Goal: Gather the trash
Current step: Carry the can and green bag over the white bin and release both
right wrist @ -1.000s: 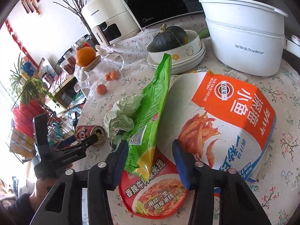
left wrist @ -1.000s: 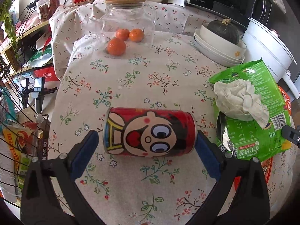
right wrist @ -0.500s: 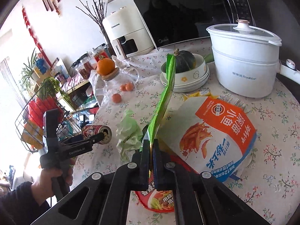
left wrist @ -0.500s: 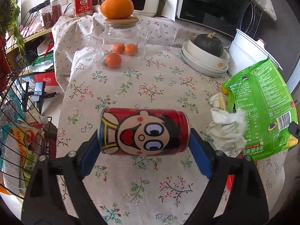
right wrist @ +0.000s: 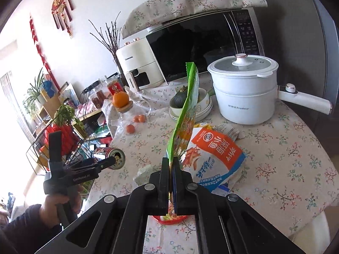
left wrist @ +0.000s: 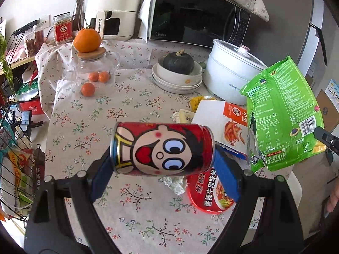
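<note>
My left gripper [left wrist: 163,165] is shut on a red cartoon-face drink can [left wrist: 162,149], held sideways by its two ends above the floral tablecloth; the can also shows in the right wrist view [right wrist: 109,155]. My right gripper [right wrist: 171,165] is shut on the lower edge of a green snack bag [right wrist: 186,114], which stands upright above the table and shows at the right of the left wrist view [left wrist: 281,118]. A white-and-orange snack bag [right wrist: 214,158], a red noodle-cup lid [left wrist: 206,192] and a crumpled tissue [left wrist: 175,183] lie on the table.
A white electric pot [right wrist: 243,93], a bowl stack holding a dark squash [left wrist: 179,72], a glass jar with oranges [left wrist: 95,63], a microwave [left wrist: 197,14] and an air fryer [left wrist: 112,10] stand at the back. A wire basket [left wrist: 12,158] full of packets stands at the left.
Both grippers rose from the table. The left lifted the can clear of the cloth. The right shut on the green bag and lifted it; the tissue dropped off it.
</note>
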`<state>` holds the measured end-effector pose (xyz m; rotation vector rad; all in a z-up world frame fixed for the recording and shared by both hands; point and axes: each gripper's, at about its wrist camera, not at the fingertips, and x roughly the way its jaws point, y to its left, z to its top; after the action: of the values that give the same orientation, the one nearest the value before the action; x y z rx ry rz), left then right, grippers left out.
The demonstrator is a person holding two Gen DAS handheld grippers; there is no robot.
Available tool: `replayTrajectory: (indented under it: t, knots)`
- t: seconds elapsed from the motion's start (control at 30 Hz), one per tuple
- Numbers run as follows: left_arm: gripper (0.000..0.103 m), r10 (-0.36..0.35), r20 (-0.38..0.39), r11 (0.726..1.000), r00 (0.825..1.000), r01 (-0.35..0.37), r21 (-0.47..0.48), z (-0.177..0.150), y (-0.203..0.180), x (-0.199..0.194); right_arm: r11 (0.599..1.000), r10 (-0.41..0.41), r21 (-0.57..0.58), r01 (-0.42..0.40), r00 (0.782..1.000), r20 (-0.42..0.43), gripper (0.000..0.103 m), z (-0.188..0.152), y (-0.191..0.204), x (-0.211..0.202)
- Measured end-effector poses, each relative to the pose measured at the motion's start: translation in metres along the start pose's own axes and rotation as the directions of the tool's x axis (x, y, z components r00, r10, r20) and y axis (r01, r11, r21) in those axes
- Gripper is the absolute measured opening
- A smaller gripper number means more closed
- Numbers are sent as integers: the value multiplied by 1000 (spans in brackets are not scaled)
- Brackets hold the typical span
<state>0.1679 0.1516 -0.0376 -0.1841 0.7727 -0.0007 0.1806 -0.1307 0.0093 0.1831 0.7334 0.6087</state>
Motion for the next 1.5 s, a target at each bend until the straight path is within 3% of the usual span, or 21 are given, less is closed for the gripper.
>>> replayTrajectory:
  t: [0.37, 0.7, 0.9, 1.2, 1.5]
  knots:
    - [88, -134, -25, 984, 991, 136, 116, -16, -83, -7, 992, -123, 38, 122, 992, 11, 3, -19, -46, -70]
    - [88, -265, -76, 942, 961, 275, 192, -35, -157, -4, 964, -245, 101, 246, 969, -23, 3, -47, -91, -120]
    - [88, -321, -128, 897, 938, 345, 277, -52, -208, -1, 937, -313, 142, 319, 948, -60, 3, -72, -121, -144]
    - [88, -394, -229, 799, 890, 455, 393, -93, -282, 8, 890, -391, 196, 412, 910, -138, 3, -105, -159, -172]
    - [88, -374, -333, 739, 866, 495, 458, -132, -330, 37, 847, -422, 237, 475, 874, -242, 3, -138, -194, -182]
